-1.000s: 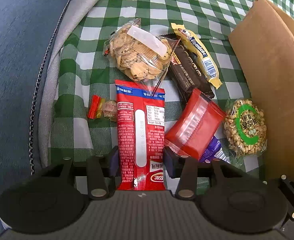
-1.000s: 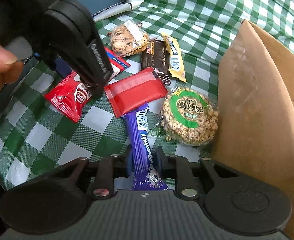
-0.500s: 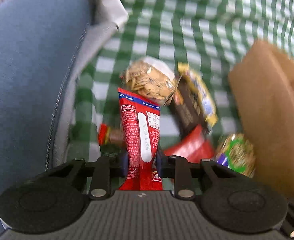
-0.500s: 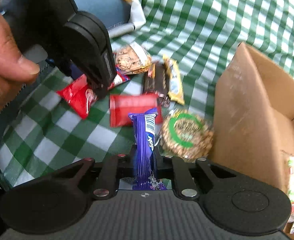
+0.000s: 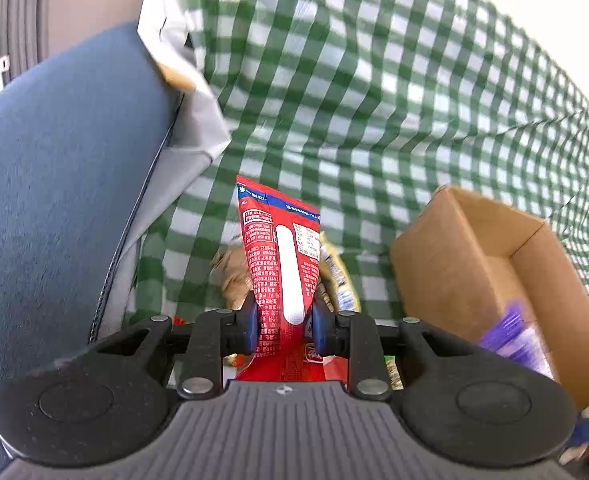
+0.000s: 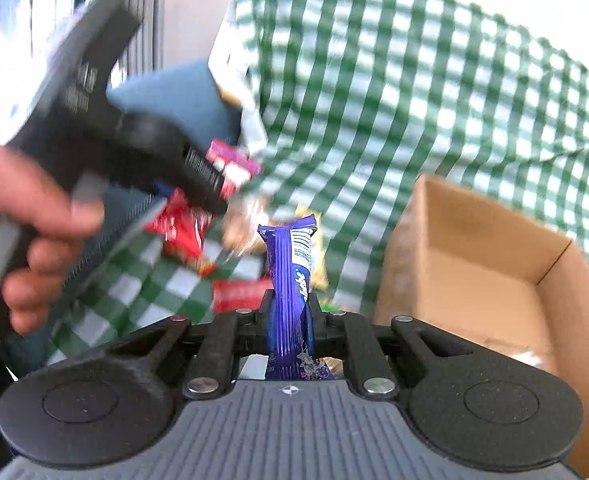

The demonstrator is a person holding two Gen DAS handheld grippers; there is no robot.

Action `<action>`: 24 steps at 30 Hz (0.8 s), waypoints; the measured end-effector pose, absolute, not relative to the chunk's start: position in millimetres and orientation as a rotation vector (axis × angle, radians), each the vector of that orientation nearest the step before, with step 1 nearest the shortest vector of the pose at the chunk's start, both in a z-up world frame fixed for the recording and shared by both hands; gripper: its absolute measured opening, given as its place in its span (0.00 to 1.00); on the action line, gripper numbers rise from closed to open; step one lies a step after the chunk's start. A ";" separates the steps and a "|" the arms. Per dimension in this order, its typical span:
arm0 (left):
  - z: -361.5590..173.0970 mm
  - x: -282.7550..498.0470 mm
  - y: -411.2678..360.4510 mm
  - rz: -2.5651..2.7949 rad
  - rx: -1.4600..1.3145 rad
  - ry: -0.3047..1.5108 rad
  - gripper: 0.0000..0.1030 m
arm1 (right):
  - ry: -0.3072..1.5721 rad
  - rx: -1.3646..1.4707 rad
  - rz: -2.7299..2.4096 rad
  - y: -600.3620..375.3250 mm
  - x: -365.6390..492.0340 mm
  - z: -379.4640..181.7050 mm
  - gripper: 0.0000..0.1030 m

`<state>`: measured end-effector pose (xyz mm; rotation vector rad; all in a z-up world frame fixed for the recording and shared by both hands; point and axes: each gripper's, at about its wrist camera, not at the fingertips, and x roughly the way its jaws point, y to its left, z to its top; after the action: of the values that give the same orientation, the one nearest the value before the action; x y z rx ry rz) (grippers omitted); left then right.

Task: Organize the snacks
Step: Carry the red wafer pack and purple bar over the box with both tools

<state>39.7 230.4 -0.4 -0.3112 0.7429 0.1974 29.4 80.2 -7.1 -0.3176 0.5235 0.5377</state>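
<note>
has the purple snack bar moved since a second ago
Yes. The purple snack bar, shut in the right gripper, has been lifted off the green checked cloth and carried up toward the cardboard box.

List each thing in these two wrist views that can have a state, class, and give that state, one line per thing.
left gripper: shut on the red snack packet.
red snack packet: gripped, lifted off the cloth.
right gripper: shut on the purple candy bar.
purple candy bar: gripped, held upright.
cardboard box: open at the top, standing on the checked cloth.
yellow-wrapped bar: lying on the cloth.
</note>
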 end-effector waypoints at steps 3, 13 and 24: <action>6.5 35.4 225.6 0.174 -0.320 0.709 0.27 | 0.451 -0.284 0.534 52.2 29.9 16.9 0.14; 16.2 38.4 201.2 0.122 -0.264 0.676 0.27 | 0.347 -0.246 0.359 -75.0 58.2 27.4 0.14; 23.5 48.3 149.1 0.042 -0.216 0.620 0.27 | 0.382 -0.200 0.217 -132.4 70.2 3.2 0.14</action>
<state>48.3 149.1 23.5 -0.2164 0.6201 0.0424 70.2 -132.4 3.2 -0.1999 0.3824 0.2170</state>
